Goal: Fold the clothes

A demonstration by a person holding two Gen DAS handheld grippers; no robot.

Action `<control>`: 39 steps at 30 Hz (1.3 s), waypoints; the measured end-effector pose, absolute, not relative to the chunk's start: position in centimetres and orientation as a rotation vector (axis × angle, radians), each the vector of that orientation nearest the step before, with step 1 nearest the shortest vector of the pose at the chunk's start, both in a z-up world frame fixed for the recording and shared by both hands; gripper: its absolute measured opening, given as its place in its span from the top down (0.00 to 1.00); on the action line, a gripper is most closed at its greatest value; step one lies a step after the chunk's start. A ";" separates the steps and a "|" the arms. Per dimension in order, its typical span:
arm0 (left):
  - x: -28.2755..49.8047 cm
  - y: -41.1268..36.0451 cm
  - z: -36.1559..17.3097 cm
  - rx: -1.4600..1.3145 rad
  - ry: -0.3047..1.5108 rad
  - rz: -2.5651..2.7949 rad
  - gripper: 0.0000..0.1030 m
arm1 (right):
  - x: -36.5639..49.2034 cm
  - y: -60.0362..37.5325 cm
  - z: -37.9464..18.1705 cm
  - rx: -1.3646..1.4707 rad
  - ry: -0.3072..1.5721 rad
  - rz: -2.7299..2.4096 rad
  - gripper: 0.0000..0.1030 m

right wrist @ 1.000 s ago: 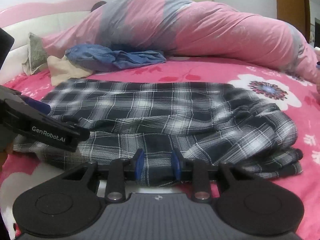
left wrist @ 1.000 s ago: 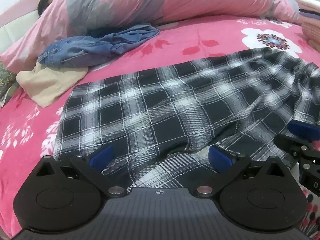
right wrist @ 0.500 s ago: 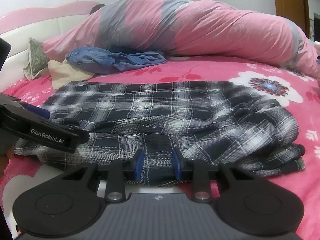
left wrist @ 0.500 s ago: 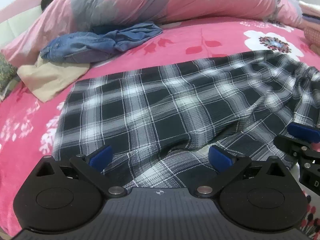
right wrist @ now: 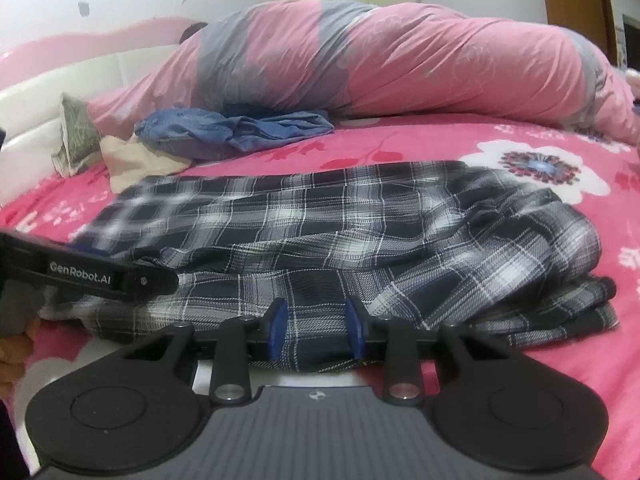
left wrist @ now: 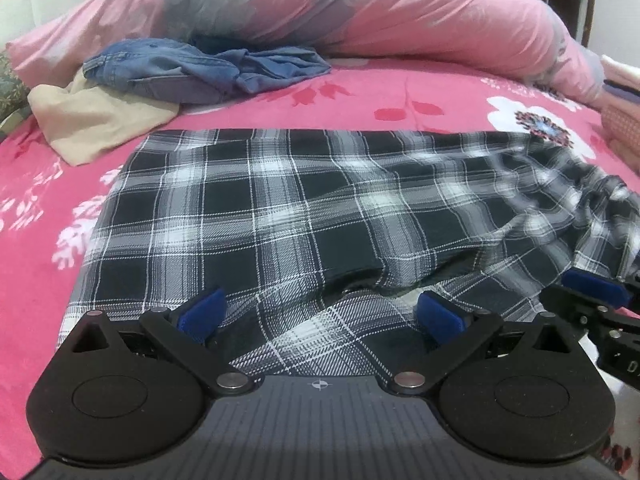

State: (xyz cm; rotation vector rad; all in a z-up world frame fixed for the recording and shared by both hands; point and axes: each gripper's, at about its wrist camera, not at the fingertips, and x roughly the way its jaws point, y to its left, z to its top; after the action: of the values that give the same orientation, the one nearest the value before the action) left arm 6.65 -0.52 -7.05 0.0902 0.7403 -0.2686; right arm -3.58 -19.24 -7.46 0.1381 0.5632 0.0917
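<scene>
A black-and-white plaid garment [left wrist: 280,216] lies spread on the pink floral bed, bunched into folds at its right end [right wrist: 520,248]. My left gripper [left wrist: 320,314] is open wide over the garment's near edge, with a turned-up fold of plaid between its blue pads [left wrist: 202,312]. My right gripper [right wrist: 316,332] sits at the near hem further right. Its blue pads [right wrist: 277,330] stand a narrow gap apart with flat plaid cloth between them, not visibly squeezed. Each gripper shows in the other's view: the right one [left wrist: 592,292], the left one [right wrist: 112,276].
Behind the garment lie a crumpled blue denim piece [left wrist: 200,68] and a beige cloth [left wrist: 92,120]. A long pink and grey duvet roll [right wrist: 400,64] runs across the back of the bed. A white padded headboard [right wrist: 36,120] stands at the left, with a hand [right wrist: 16,356] below it.
The left wrist view has rolled a little, so the bed now looks more level. The garment and both grippers' openings look the same.
</scene>
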 end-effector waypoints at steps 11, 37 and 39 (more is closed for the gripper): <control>5.8 -0.6 -8.2 0.076 0.649 -0.254 0.00 | -3.9 -19.7 -7.8 0.170 0.537 0.104 0.67; 5.2 -0.4 -8.6 0.058 0.604 -0.257 0.00 | -3.9 -19.4 -8.0 0.147 0.527 0.096 0.65; 5.1 -0.4 -8.7 0.057 0.600 -0.256 0.00 | -4.0 -19.3 -8.1 0.145 0.522 0.096 0.65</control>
State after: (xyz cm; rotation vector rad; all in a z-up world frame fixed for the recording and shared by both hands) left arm 5.10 -0.42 -8.68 0.0572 0.5999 -0.2562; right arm -3.96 -19.33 -8.11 0.1448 0.5224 0.0957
